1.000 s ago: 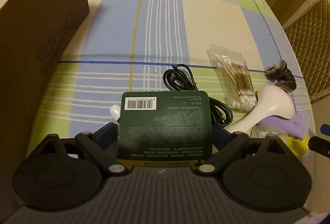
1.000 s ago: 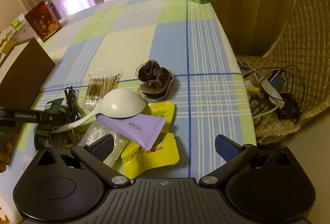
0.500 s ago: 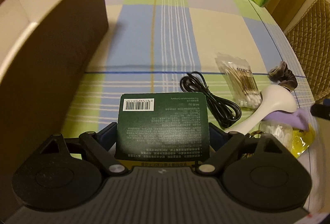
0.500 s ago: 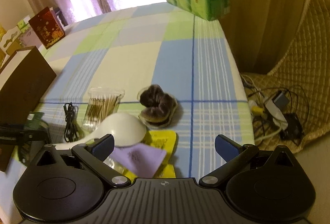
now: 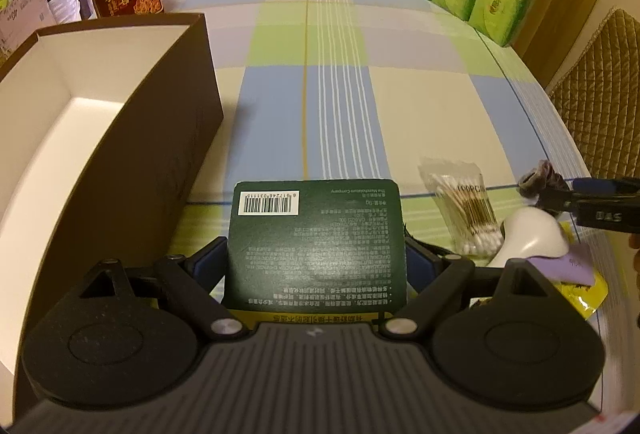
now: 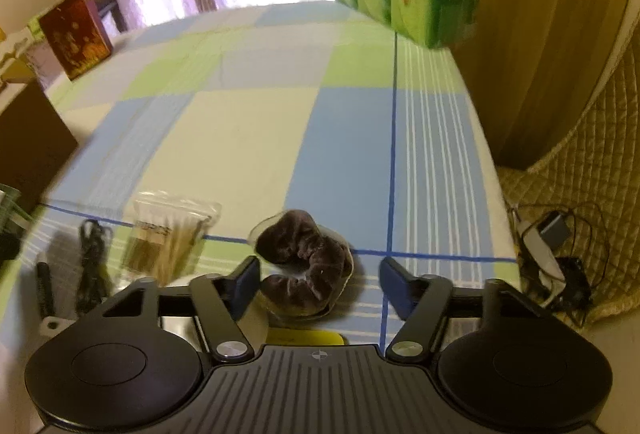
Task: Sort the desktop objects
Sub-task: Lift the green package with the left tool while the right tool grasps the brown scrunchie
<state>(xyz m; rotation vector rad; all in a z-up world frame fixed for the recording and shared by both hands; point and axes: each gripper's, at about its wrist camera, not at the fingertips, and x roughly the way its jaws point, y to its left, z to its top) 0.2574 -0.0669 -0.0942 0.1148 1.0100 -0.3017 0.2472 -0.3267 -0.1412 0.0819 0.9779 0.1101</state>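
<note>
1. The left tongs (image 5: pixel 316 258) clench a green card (image 5: pixel 316 234) above the surface, beside the open box (image 5: pixel 120 138), likely its destination.
2. The right tongs (image 6: pixel 318 284), released, straddle a scrunchie (image 6: pixel 304 258), seemingly not touching.

the dark green card (image 5: pixel 316 238) looks like matt printed cardboard with a white barcode label. the brown box (image 5: pixel 120 170) is matt paperboard outside, plain white inside. the tablecloth (image 5: pixel 340 106) is woven checked cloth — flat, without shine. the cotton swabs (image 5: pixel 466 208) sit in a clear glossy plastic bag. the scrunchie (image 6: pixel 304 266) is plush brown velvet in crinkled clear film. the white brush (image 5: pixel 528 240) is smooth plastic — slightly glossy. the left gripper (image 5: pixel 316 266) is matt black plastic with shiny metal pins.
</note>
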